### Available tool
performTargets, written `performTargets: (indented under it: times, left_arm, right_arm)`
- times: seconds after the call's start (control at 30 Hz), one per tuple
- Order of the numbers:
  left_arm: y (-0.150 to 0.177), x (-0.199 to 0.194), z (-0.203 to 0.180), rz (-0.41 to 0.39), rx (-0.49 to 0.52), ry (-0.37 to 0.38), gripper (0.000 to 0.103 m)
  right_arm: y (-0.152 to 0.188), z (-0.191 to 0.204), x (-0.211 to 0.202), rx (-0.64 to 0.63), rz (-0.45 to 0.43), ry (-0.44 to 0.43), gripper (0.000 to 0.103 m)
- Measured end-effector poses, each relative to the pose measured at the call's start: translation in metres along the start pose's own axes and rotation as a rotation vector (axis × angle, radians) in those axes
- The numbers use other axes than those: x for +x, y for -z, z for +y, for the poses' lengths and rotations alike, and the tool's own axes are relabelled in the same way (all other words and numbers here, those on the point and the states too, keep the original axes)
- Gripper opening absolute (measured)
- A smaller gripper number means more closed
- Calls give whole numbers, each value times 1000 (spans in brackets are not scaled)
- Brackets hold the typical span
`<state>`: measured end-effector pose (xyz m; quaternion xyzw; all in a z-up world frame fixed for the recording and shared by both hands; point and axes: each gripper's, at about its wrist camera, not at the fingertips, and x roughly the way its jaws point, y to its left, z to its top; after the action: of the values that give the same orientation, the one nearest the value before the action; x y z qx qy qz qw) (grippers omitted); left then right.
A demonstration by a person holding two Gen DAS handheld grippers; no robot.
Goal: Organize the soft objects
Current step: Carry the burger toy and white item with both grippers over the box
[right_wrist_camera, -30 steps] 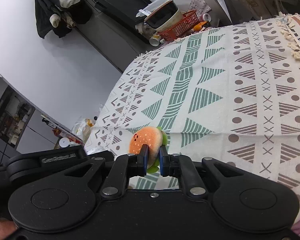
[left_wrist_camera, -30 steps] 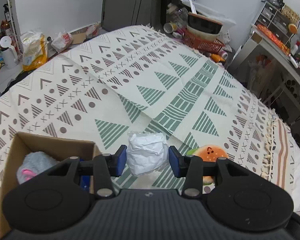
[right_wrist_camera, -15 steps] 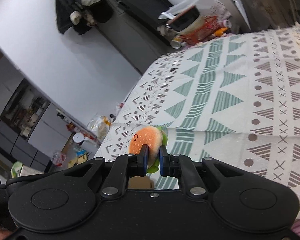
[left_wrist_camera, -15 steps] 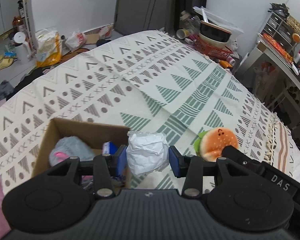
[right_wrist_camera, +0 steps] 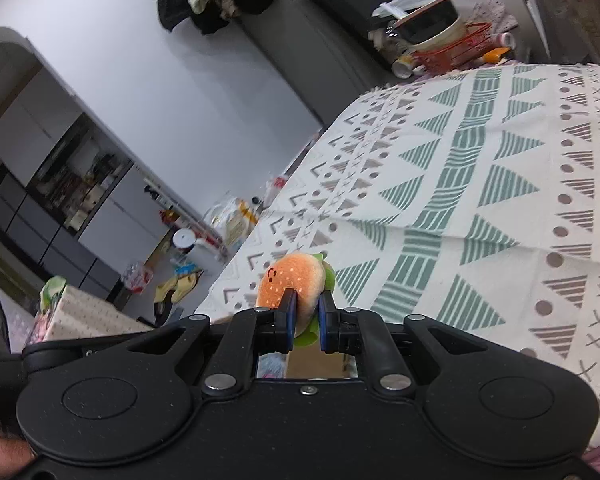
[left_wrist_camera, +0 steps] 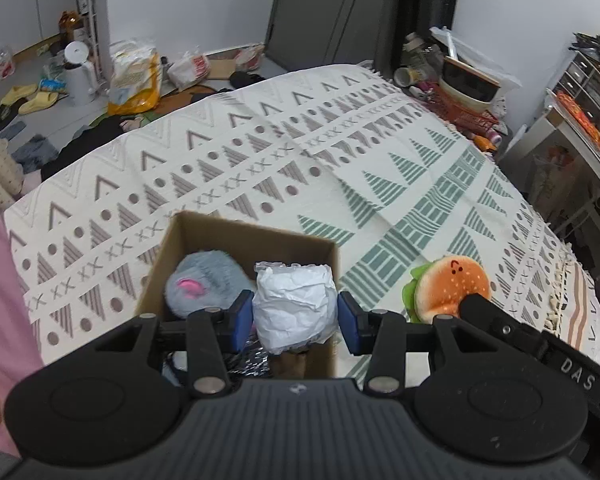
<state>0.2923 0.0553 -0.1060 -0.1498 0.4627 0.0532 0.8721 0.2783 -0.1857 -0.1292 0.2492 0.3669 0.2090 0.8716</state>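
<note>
A white crumpled bundle is held between the blue pads of the left gripper, suspended directly above the open cardboard box that rests on the patterned bed cover. The bundle is seen over the box's right-hand half, close to its right wall, so that a straight drop is judged to be all the coming move requires. The left gripper is clearly the nearer of the two to the box.

A plush hamburger is clamped by its edge in the nearly closed right gripper, its bun face turned to the left. In the left wrist view the same hamburger is shown just outside the box, beyond its right wall, and a short carry leftward is judged necessary before it can be let go over the opening.

Inside the box, one grey fluffy toy with a pink patch is seen lying against the left half; something dark and shiny lies at the near end, too hidden to be named.

Counted: one box, one bundle, one hamburger, one grey toy, two grippers, both grasping.
</note>
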Motion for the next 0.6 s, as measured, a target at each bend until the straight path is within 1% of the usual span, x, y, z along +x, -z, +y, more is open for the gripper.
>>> performTargets:
  times: [0.13,0.27,0.37,0.53,0.6]
  left_arm:
    - [2,-2,13,8,-12,-2,44]
    - [7,-1,24,23,-32,6,44]
    - [13,2,33,44,-66,13,44]
    - [22,4,42,77,-84,15,44]
    - [24,5,45,90,-89,13,47]
  right_arm:
    - [10,12,3,-35,37,-32,11]
    - [18,24,7,-67,68,-47,11]
    - [22,30,10,-84,85,-47,11]
    - [32,38,14,-111,118,-54,11]
    - [38,40,18,-123,142,-58,11]
